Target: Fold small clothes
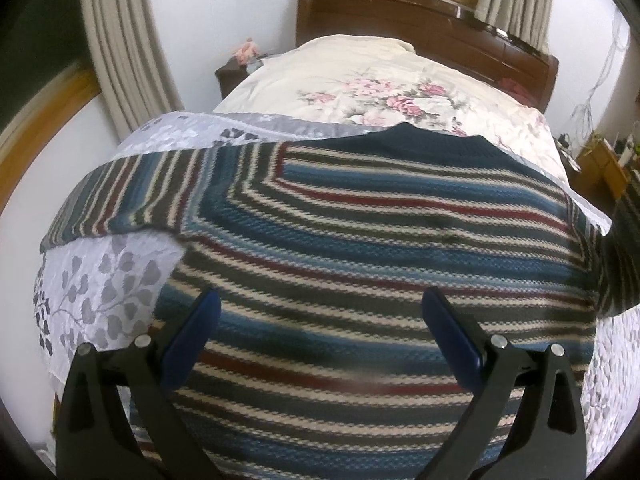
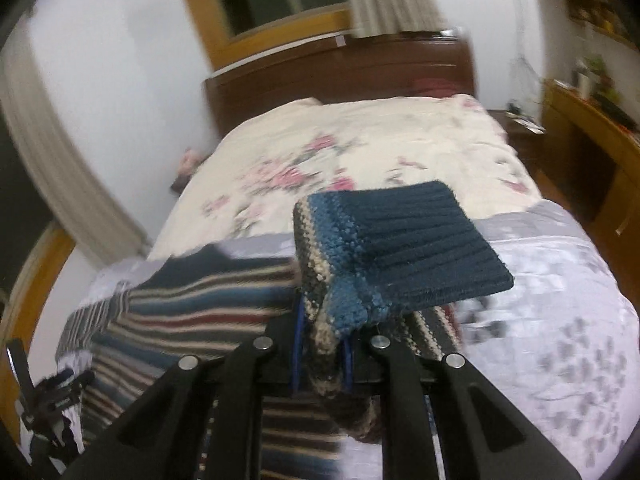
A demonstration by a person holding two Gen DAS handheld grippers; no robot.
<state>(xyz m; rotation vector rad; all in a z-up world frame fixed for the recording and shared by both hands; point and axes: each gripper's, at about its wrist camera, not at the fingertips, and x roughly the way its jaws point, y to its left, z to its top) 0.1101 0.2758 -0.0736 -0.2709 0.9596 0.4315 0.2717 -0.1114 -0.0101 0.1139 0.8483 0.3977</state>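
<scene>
A striped knit sweater [image 1: 360, 240] in blue, cream, dark red and grey lies spread on the bed, its dark collar at the far side and one sleeve [image 1: 132, 200] stretched out to the left. My left gripper [image 1: 320, 320] hovers open above the sweater's body, nothing between its blue pads [image 1: 196, 328]. In the right wrist view, my right gripper [image 2: 322, 344] is shut on the other sleeve, whose dark ribbed cuff [image 2: 420, 252] sticks out past the fingers, lifted above the sweater's body [image 2: 192, 308].
A grey leaf-patterned cover [image 1: 100, 292] lies under the sweater, with a cream floral quilt [image 1: 360, 84] and a dark wooden headboard [image 1: 420, 12] beyond. A wooden cabinet [image 2: 588, 152] stands to the right of the bed. The other gripper [image 2: 48, 396] shows at the lower left edge.
</scene>
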